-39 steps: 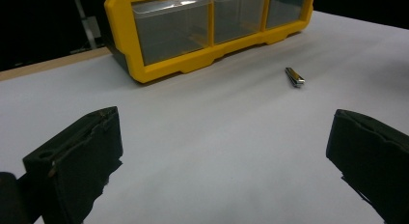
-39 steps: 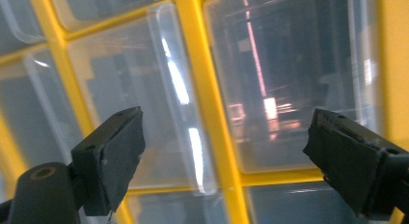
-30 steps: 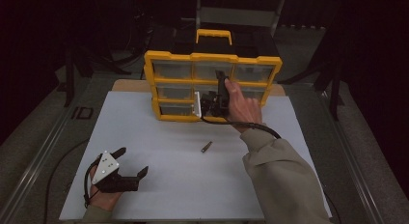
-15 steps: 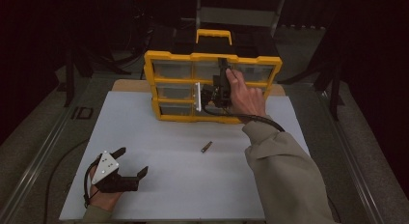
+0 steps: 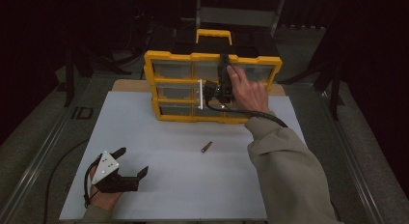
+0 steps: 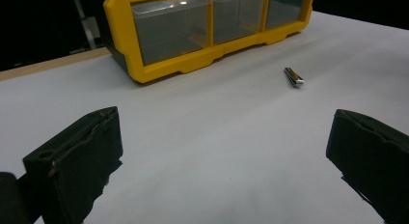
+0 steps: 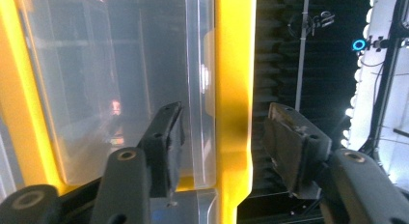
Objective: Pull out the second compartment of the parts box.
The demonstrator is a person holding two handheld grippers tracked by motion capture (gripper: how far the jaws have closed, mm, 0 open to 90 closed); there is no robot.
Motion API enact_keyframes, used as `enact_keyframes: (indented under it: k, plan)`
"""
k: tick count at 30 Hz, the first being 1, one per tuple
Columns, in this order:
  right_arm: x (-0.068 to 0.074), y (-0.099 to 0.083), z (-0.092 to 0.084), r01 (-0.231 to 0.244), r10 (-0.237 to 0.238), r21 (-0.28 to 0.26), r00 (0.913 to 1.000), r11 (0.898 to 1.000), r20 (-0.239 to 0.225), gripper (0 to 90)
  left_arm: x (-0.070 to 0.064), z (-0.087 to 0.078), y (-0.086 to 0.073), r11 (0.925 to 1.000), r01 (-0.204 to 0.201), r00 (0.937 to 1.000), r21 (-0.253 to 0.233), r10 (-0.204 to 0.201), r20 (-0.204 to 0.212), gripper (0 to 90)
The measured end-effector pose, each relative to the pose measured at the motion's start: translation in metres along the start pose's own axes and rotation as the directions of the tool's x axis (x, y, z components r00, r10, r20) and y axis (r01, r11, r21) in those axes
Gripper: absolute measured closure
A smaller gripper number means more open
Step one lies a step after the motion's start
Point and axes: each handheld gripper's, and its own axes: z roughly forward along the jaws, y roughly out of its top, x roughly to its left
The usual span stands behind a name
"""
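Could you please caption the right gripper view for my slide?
Right gripper straddling the yellow organizer's top rim, jaws not yet clamped.

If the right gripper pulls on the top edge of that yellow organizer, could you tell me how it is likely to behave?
The yellow organizer stands upright on a narrow base, so a pull at the top would probably tip it. Its clear drawers look empty, so it is likely light. The right gripper straddles the smooth plastic frame, jaws just closing, one pad not visibly touching; it might slip.

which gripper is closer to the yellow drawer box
Right. The right gripper is at the yellow drawer box, jaws straddling its top edge; the left gripper rests open near the table's front.
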Motion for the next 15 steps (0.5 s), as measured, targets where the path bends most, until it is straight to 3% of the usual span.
enact_keyframes:
  k: [5, 15]
  plan:
    - [0.0013, -0.001, -0.0005, 0.022, -0.022, -0.005, 0.9995, 1.0, 0.021, 56.0, -0.0001, -0.0003, 0.0, 1.0, 0.0, 1.0, -0.001, 0.0, -0.001, 0.0]
    - [0.0052, -0.0006, -0.0011, 0.055, -0.055, 0.0, 0.9974, 0.999, 0.048, 60.1, 0.0003, -0.0003, 0.0, 1.0, -0.001, 1.0, 0.001, 0.001, 0.0, 0.0]
